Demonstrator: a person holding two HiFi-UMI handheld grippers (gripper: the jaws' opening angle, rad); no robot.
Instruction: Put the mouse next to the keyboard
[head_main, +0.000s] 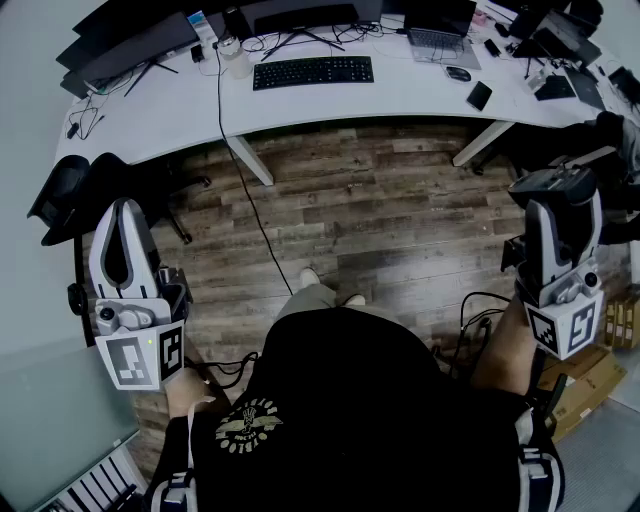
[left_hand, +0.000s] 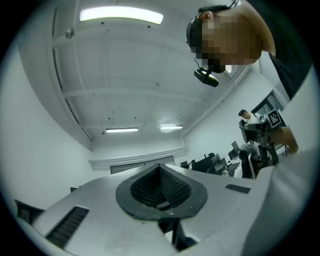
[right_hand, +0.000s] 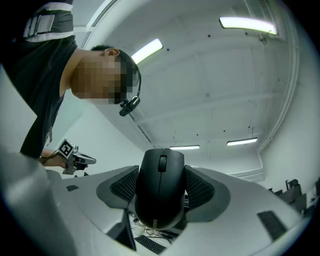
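A black mouse (right_hand: 160, 200) stands upright between the two padded fingers (right_hand: 122, 185) of my right gripper (right_hand: 161, 187), which is shut on its sides and points up at the ceiling. In the head view my right gripper (head_main: 553, 195) is raised at the right, far from the desk. The black keyboard (head_main: 313, 71) lies on the white desk (head_main: 400, 95) at the far side of the room, and a strip of the keyboard (right_hand: 150, 244) also shows under the mouse. My left gripper (head_main: 122, 225) is raised at the left, its pads (left_hand: 161, 186) pressed together on nothing.
The desk also carries a second mouse (head_main: 458, 73), a phone (head_main: 479, 95), a laptop (head_main: 440, 35), monitors and cables. A black cable (head_main: 250, 210) runs across the wooden floor (head_main: 380, 210). A black chair (head_main: 65, 195) stands at the left, cardboard boxes (head_main: 590, 375) at the right.
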